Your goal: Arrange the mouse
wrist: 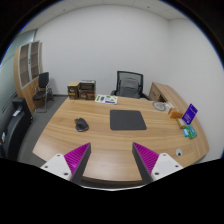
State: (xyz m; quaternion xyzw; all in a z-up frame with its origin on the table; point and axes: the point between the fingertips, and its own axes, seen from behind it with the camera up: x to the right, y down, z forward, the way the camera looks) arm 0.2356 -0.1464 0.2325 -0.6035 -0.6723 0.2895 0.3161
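A dark computer mouse (81,125) lies on the wooden desk (100,140), left of a dark square mouse mat (127,120). My gripper (111,160) hovers over the desk's near edge, well short of both. Its two fingers, with magenta pads (76,158), are spread wide apart with nothing between them. The mouse sits beyond the left finger and the mat lies beyond the gap between the fingers.
A black office chair (128,83) stands behind the desk. Papers (105,98) lie at the far side. A purple box (190,114) and small items sit on the desk's right end. A bookshelf (30,63) and another chair stand at the left wall.
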